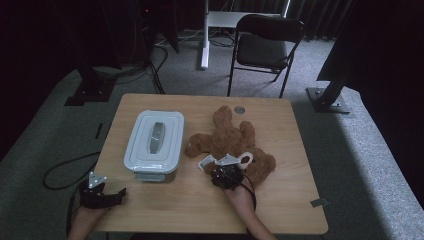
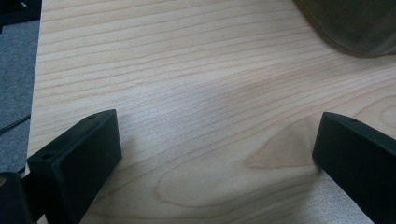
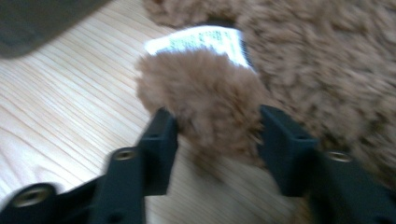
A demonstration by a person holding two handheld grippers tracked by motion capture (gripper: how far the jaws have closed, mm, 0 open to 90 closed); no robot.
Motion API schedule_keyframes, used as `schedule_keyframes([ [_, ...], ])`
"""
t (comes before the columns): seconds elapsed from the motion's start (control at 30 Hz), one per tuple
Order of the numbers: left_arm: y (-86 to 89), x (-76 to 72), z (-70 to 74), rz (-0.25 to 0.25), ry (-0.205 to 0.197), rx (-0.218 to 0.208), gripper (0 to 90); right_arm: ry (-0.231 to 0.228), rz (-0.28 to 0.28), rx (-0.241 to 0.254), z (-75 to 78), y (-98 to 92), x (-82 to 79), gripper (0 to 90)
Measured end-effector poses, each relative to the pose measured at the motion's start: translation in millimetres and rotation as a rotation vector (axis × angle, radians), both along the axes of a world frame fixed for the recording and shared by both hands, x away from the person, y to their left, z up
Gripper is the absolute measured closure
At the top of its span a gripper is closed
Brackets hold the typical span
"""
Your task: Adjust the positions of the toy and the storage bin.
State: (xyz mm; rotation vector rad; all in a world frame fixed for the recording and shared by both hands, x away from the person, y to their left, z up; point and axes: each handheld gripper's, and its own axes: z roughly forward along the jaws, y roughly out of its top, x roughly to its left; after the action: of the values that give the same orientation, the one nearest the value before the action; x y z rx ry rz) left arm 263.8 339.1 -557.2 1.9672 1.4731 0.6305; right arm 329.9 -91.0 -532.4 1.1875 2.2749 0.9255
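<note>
Surface: wooden table (image 1: 280, 200) on grey carpet, a dark folding chair (image 1: 265, 47) behind it.
Teddy bear (image 1: 232, 142): lies flat right of centre, a white tag (image 3: 201, 42) by one limb.
Box (image 1: 154, 144): pale, lidded, just left of the bear.
Right gripper (image 3: 217, 135): jaws on either side of a furry brown paw (image 3: 203, 100), pressing its fur.
Left gripper (image 2: 217, 149): spread wide over bare wood at the table's near left corner, grasping nothing.

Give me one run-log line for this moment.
right gripper: jaws around teddy bear limb, pads touching fur | left gripper: open over bare table | lidded box: untouched
</note>
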Motion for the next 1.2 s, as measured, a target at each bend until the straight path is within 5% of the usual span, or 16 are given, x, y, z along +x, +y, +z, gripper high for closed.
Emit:
schedule_keyframes([
  [0.03, 0.1, 0.0, 0.0, 0.001, 0.000, -0.001, 1.8, 0.008, -0.012, 0.011, -1.1, -10.6, 1.8, 77.9],
  [0.1, 0.1, 0.0, -0.1, 0.002, 0.000, -0.001, 1.8, 0.039, -0.024, 0.061, -3.2, -25.4, 4.5, 89.8],
  [0.2, 0.2, 0.0, -0.1, 0.004, -0.001, -0.001, 1.8, 0.073, -0.047, 0.112, -6.5, -47.7, 6.7, 90.0],
  [0.33, 0.3, 0.1, 0.0, 0.006, 0.000, 0.000, 1.9, 0.068, -0.095, 0.108, -6.8, -73.8, 7.0, 89.9],
  [0.5, 0.4, 0.1, 0.0, 0.008, 0.000, 0.000, 1.9, 0.059, -0.258, 0.167, -0.9, -134.2, 19.3, 90.0],
  [0.6, 0.4, 0.1, 0.0, 0.009, 0.000, -0.001, 1.9, 0.036, -0.321, 0.151, 1.7, -151.4, 24.7, 89.9],
  [0.7, 0.5, 0.1, 0.0, 0.011, 0.000, -0.001, 1.9, 0.039, -0.399, 0.195, 10.8, -177.3, 29.7, 89.8],
  [0.93, 0.4, 0.4, 0.0, 0.014, 0.000, -0.001, 1.9, -0.014, -0.272, 0.317, 42.5, -151.5, 7.8, 64.1],
  [0.97, 0.3, 0.4, 0.0, 0.015, -0.001, -0.001, 1.9, 0.006, -0.192, 0.348, 48.4, -127.8, 3.1, 53.5],
  [1.07, 0.4, 0.4, 0.0, 0.015, 0.000, -0.001, 1.9, 0.055, -0.110, 0.387, 48.5, -99.9, 1.7, 47.1],
  [1.2, 0.4, 0.4, 0.0, 0.014, -0.001, -0.001, 1.9, 0.127, -0.050, 0.379, 35.5, -65.2, 7.6, 35.6],
])
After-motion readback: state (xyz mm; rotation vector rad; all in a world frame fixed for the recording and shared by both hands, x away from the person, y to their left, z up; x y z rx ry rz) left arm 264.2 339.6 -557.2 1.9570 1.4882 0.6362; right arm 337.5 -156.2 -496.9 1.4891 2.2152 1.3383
